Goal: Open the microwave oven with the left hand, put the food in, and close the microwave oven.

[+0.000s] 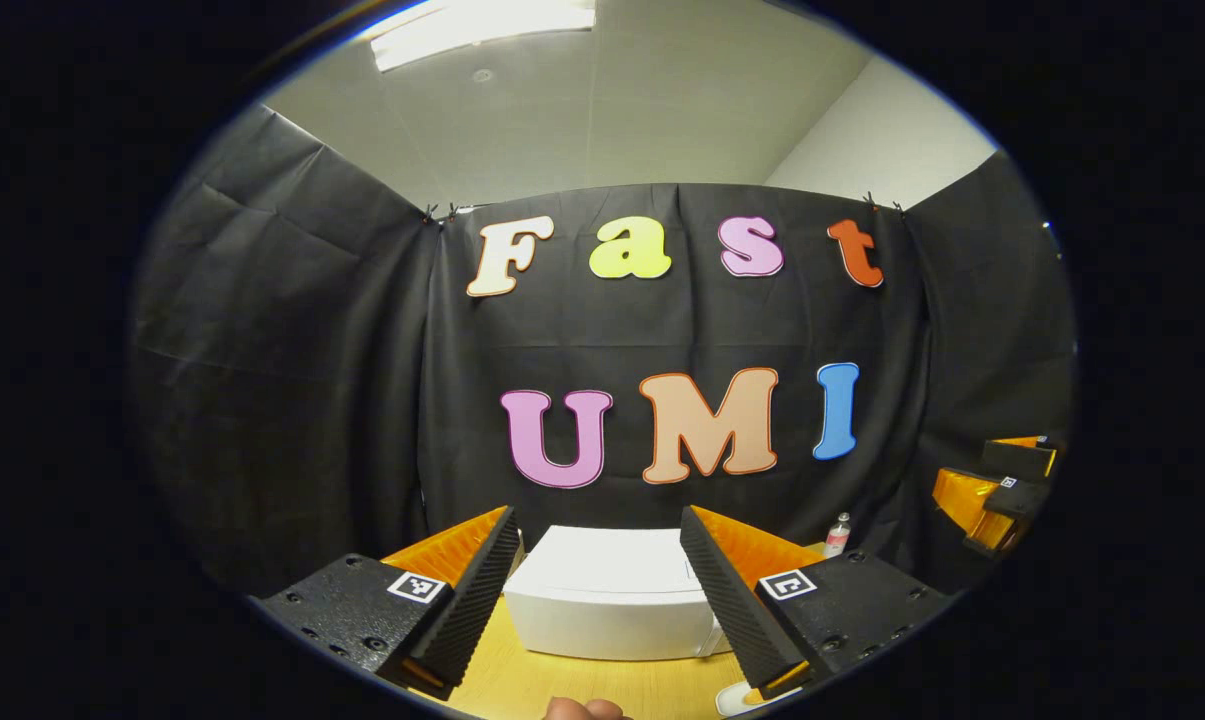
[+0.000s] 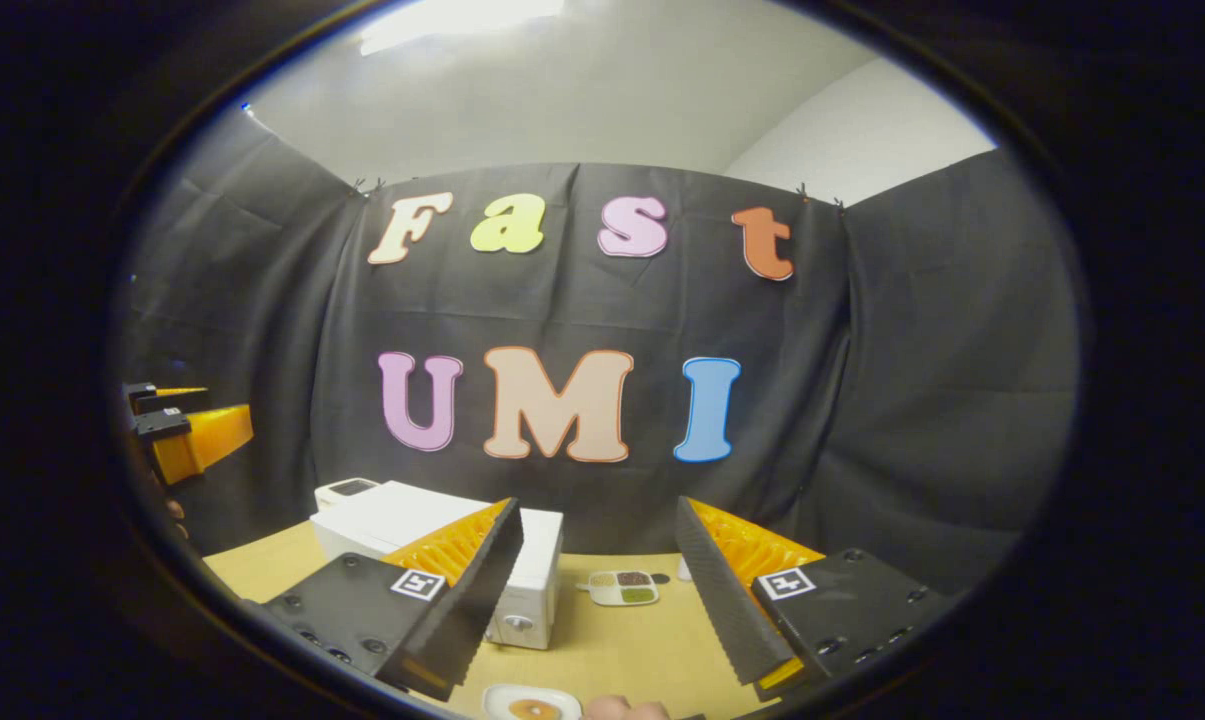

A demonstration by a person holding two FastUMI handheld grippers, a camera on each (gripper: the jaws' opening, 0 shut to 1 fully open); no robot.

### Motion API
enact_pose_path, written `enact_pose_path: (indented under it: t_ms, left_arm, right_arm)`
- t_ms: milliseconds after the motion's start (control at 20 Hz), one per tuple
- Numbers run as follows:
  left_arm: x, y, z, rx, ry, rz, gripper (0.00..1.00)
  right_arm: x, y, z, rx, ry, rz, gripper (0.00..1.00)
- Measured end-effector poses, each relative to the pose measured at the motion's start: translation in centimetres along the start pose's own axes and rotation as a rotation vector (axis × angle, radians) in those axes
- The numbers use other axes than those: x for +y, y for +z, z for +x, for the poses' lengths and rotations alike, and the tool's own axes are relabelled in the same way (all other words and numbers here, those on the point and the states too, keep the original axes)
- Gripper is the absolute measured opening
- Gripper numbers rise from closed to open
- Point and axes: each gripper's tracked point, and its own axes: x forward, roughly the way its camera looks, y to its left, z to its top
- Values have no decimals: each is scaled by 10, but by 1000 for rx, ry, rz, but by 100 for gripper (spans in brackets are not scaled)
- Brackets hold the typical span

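Observation:
The white microwave [image 1: 612, 600] stands on the wooden table, straight ahead of my left gripper [image 1: 597, 530], which is open, holds nothing and hangs apart from it. In the right gripper view the microwave [image 2: 412, 530] sits to the left with its knob [image 2: 517, 622] facing me, and its door looks closed. A white plate with brown food [image 2: 532, 706] lies on the table near the front edge, below my right gripper [image 2: 597, 515], which is open and holds nothing. The plate's rim [image 1: 737, 698] peeks in beneath the left gripper's right finger.
A small bottle [image 1: 838, 535] stands at the back right of the table. A little white tray with several coloured compartments [image 2: 622, 587] lies right of the microwave. A small white device [image 2: 347, 490] sits behind it. Black cloth walls close in the table [image 2: 602, 650].

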Motion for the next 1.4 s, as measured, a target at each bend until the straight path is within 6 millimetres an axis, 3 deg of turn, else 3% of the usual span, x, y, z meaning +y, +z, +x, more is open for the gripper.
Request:
enact_pose_path:
  t_ms: [400, 600, 750, 1050, 1400]
  left_arm:
    - [-5, -12, -1, 20, -1, 2, 98]
    - [-12, -31, 3, 41, -16, -8, 98]
    - [-22, -62, 8, 82, -37, -27, 98]
    - [-58, -152, 19, 246, -96, -35, 99]
    - [-116, -244, 31, 430, -223, 26, 98]
  right_arm:
    - [0, 0, -3, 7, 11, 38, 96]
    - [-1, -2, -5, 13, 10, 34, 96]
    - [0, -2, -10, 15, 17, 22, 97]
    - [0, 4, -22, -6, 30, -21, 97]
    - [-4, 8, -34, -16, 13, -49, 96]
